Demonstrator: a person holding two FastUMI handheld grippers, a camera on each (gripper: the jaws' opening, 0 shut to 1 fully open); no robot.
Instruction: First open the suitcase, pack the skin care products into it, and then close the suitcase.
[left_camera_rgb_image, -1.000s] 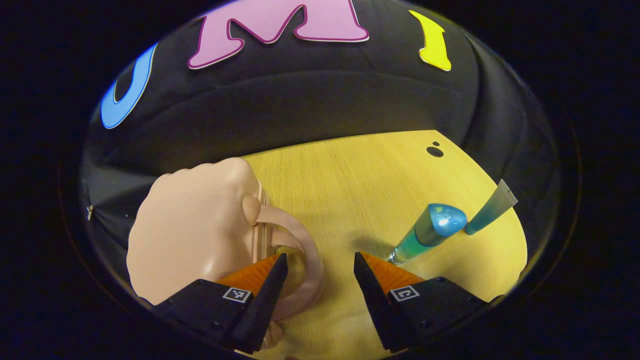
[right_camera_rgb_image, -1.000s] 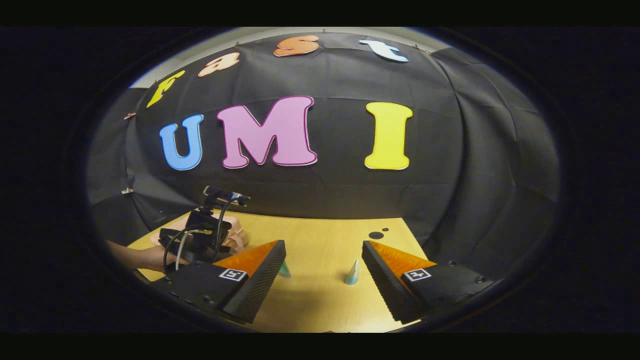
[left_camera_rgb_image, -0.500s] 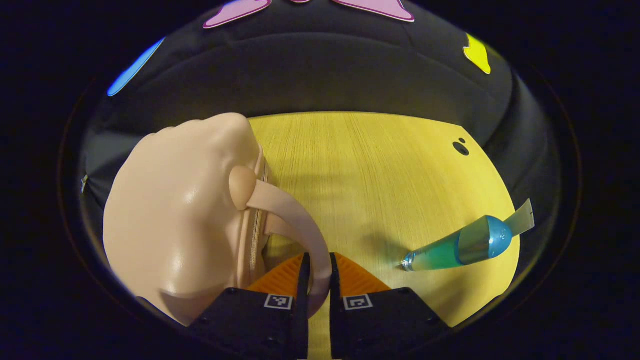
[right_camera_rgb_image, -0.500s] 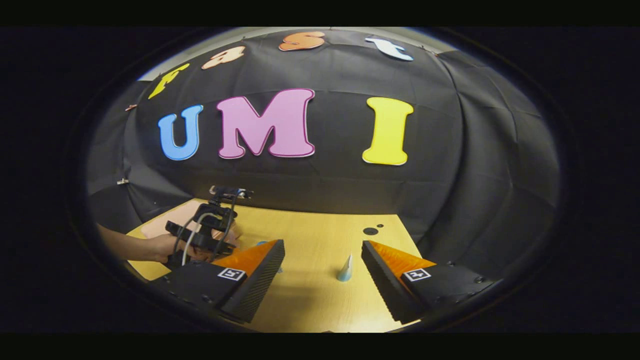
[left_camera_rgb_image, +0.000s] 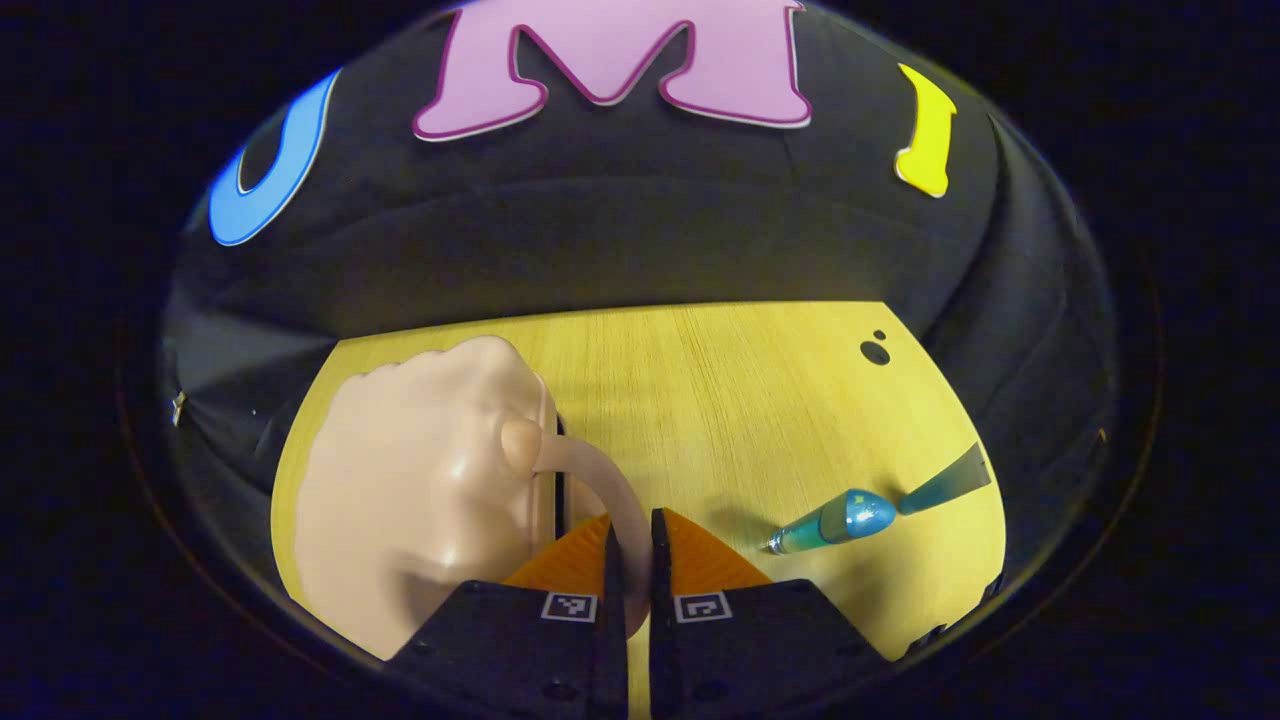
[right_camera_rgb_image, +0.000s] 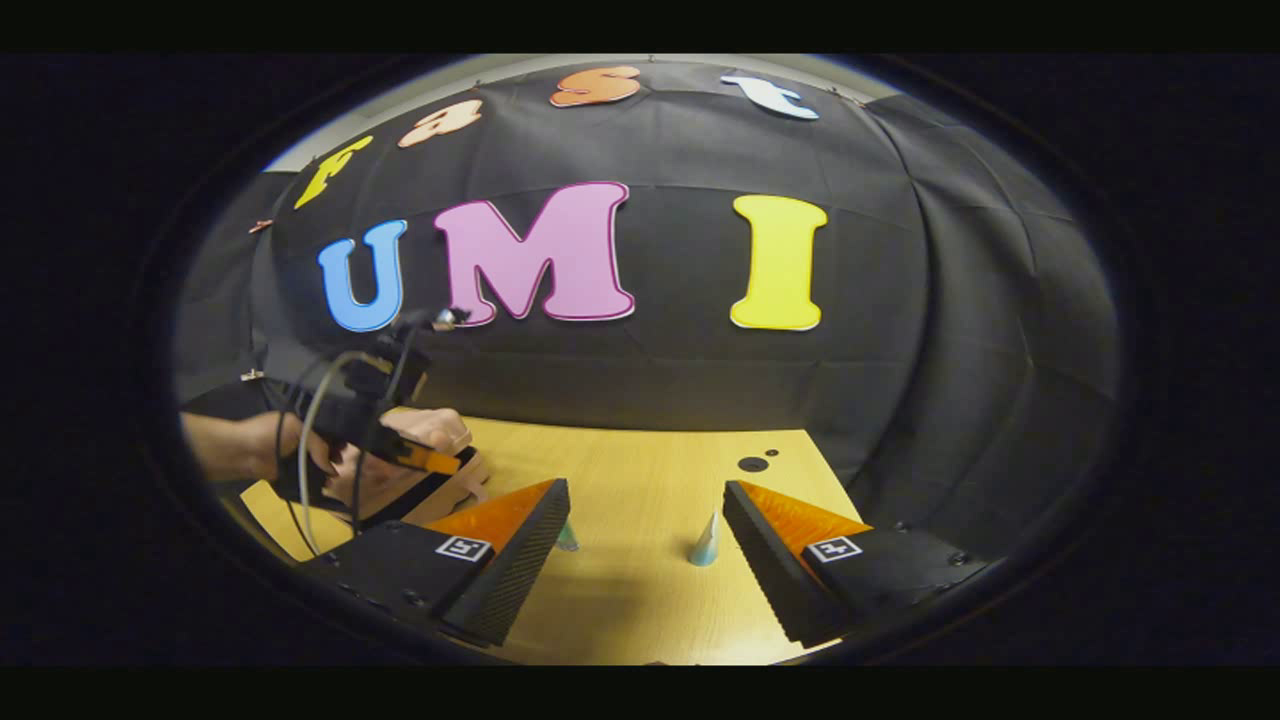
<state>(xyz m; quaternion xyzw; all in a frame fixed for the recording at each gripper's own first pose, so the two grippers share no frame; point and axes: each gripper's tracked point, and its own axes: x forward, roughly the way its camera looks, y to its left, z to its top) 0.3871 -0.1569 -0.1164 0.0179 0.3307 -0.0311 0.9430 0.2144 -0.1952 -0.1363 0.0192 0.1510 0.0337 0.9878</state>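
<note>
Both left gripper (left_camera_rgb_image: 630, 535) fingers pinch the suitcase (left_camera_rgb_image: 420, 500) handle (left_camera_rgb_image: 605, 490); right gripper (right_camera_rgb_image: 645, 540) fingers spread above table (right_camera_rgb_image: 640, 480).

I count one pink suitcase (left_camera_rgb_image: 420, 490) at lower left of the left gripper view. Lower right there, I count two blue-green tubes (left_camera_rgb_image: 830, 522) (left_camera_rgb_image: 945, 483) on one worktop (left_camera_rgb_image: 720, 400).

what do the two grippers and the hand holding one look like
Both grippers have black blocky bodies, each side carrying a small square black-and-white marker, and wedge-shaped ribbed jaws. The left gripper also appears in the right gripper view, trailing looped cables, held by a hand with a bare forearm. The right gripper matches.
</note>
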